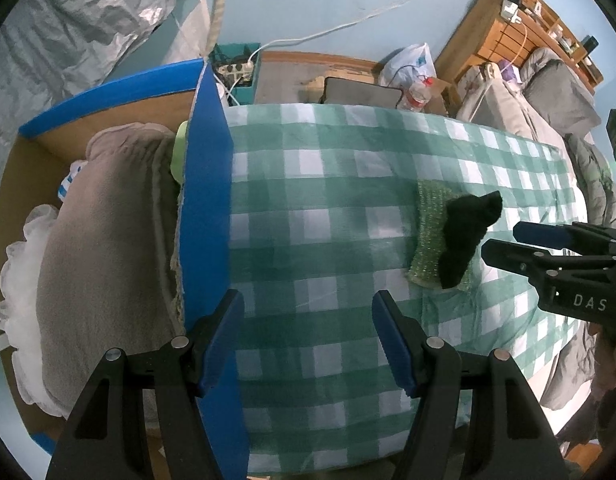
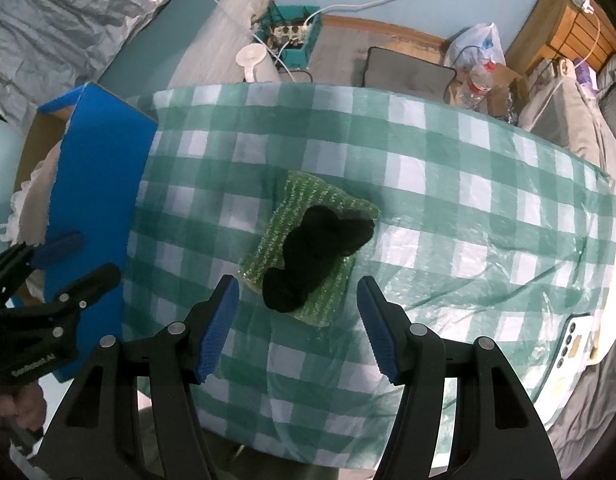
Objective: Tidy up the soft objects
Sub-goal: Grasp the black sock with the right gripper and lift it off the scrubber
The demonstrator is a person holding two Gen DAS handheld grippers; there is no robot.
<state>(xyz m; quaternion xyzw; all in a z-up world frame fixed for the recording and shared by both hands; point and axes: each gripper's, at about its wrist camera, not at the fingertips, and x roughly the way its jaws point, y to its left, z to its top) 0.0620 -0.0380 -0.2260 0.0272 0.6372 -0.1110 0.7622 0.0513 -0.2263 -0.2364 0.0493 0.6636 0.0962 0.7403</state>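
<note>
A black sock [image 2: 316,256] lies on a green knitted cloth [image 2: 291,204] on the green-checked table [image 2: 448,168]. My right gripper [image 2: 297,328] is open and empty, just short of the sock, its fingers either side of it. In the left wrist view the sock [image 1: 466,236] and cloth [image 1: 430,216] lie at the right, with the right gripper [image 1: 498,240] beside them. My left gripper [image 1: 308,340] is open and empty over the blue wall of a cardboard box [image 1: 205,208]. The box holds a grey-brown pillow [image 1: 99,248], white frilly fabric [image 1: 17,280] and a light green item [image 1: 179,152].
Behind the table on the floor are a teal crate with a power strip [image 2: 291,36], a white kettle [image 2: 253,62], a dark pad [image 2: 408,70], a plastic bag [image 2: 478,46] and a bottle [image 2: 478,80]. A bed [image 1: 556,92] stands at the right. The left gripper [image 2: 73,260] shows by the box.
</note>
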